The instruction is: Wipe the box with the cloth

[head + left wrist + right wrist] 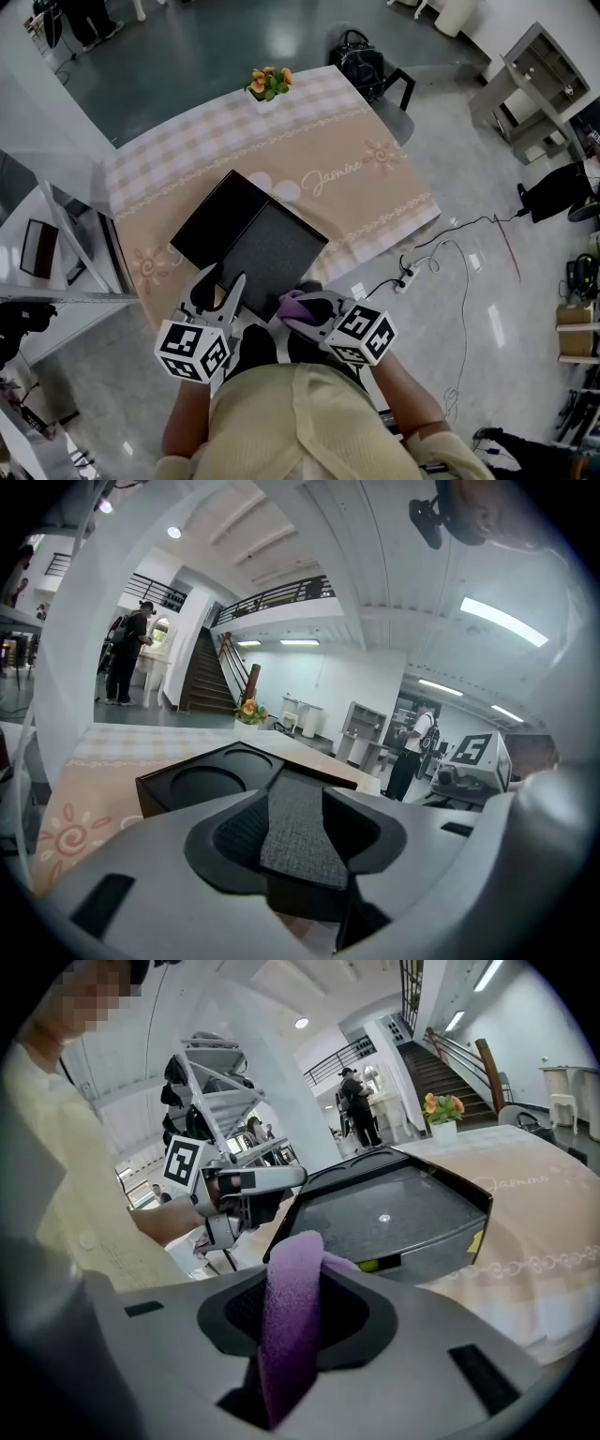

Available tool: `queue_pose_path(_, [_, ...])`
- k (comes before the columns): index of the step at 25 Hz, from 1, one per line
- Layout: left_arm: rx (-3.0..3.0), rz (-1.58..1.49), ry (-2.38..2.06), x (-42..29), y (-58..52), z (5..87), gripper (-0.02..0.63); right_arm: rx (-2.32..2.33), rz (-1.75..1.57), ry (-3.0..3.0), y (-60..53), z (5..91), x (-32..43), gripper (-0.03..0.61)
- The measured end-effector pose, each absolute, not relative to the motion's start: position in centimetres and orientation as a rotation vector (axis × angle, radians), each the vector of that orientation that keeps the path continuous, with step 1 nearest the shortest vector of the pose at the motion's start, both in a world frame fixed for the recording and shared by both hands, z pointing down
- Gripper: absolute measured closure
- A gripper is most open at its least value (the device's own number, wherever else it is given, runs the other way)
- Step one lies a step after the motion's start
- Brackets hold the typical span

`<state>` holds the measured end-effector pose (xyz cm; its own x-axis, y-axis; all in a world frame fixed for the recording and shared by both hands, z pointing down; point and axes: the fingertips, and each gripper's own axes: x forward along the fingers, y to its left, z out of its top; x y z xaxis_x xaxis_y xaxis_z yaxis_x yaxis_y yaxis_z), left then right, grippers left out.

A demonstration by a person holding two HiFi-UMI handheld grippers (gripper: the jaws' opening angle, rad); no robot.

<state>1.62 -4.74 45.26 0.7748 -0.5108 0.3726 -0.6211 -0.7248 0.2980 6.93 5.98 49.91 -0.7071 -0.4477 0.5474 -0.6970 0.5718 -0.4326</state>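
Note:
An open box lies on the table's near end: a black half with round recesses (217, 223) and a dark grey half (274, 255). My left gripper (225, 292) sits at the box's near left edge. In the left gripper view its jaws are shut on a grey textured wall of the box (298, 829), with the black half (202, 782) beyond. My right gripper (298, 311) hovers at the box's near edge, shut on a purple cloth (292, 304). In the right gripper view the cloth (289, 1321) stands up between the jaws, and the grey box (394, 1213) lies just ahead.
A beige patterned tablecloth (366, 183) covers the table. A small flower pot (269, 84) stands at its far edge, with a black bag on a chair (360, 58) behind. A power strip and cables (405, 278) lie on the floor at right. Shelving (537, 77) stands far right.

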Motion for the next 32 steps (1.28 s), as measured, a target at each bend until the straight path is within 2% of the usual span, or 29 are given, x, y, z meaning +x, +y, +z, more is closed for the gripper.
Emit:
queue_pose_path(16, [2.523, 0.301, -0.939, -0.2, -5.8, 44.1, 0.428, 0.689, 0.790, -2.517, 5.8, 44.3, 6.8, 0.457])
queue_pose_path(32, [2.444, 0.186, -1.155, -5.0, -7.0, 42.0, 0.432, 0.638, 0.329, -2.717, -2.4, 34.2, 6.1, 0.457])
